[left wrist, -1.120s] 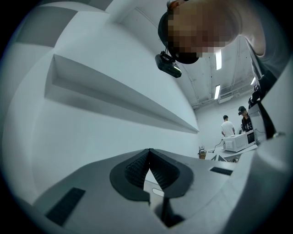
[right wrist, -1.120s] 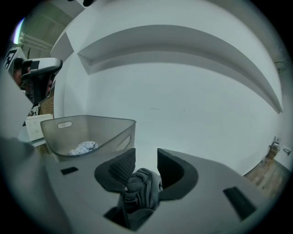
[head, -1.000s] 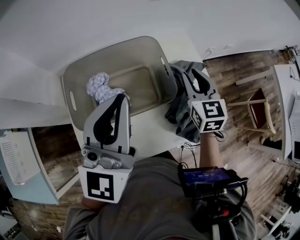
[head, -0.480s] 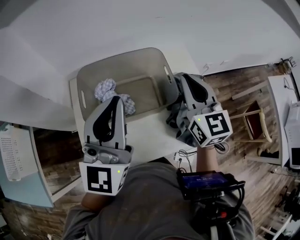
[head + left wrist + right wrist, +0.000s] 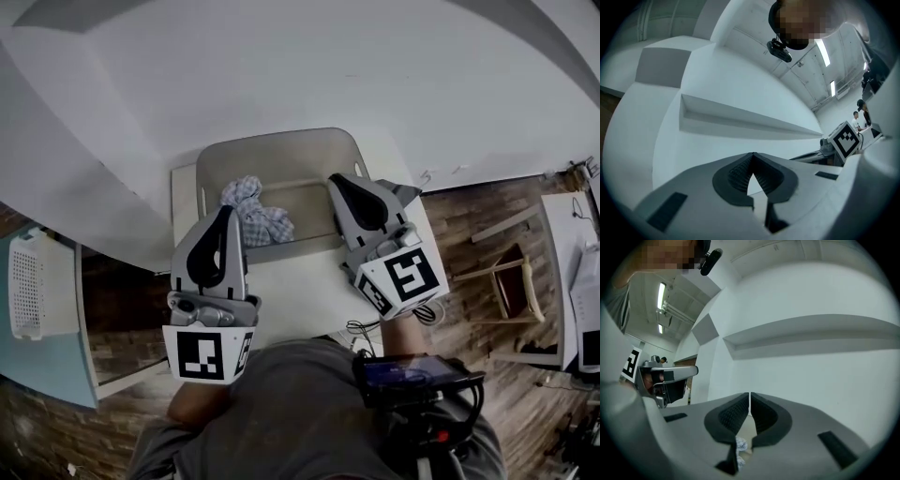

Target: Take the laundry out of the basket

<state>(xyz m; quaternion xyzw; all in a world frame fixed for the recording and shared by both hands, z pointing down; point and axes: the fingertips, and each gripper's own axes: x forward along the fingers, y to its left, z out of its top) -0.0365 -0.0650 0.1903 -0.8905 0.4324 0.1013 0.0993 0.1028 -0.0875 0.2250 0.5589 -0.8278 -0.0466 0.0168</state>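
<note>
The beige laundry basket [image 5: 309,150] stands on a white table, and a blue-and-white checked cloth [image 5: 257,214] lies bunched in its left half. My left gripper [image 5: 228,212] hovers over the basket's near-left rim, close beside the cloth; its jaws are shut and hold nothing [image 5: 753,155]. Over the basket's right rim my right gripper [image 5: 336,179] is also shut and empty [image 5: 750,394]. In the right gripper view a scrap of the checked cloth [image 5: 740,445] shows below the jaws. Both grippers point towards a white wall.
The white table [image 5: 300,281] ends near my body, with cables [image 5: 361,328] hanging off its edge. Wooden floor and a wooden chair [image 5: 514,281] lie to the right. A white perforated bin [image 5: 28,291] sits at far left. The white wall rises behind the basket.
Both grippers have risen, and the right one has swung left from the dark garment beside the basket to above the basket's right rim. The dark garment is out of sight now.
</note>
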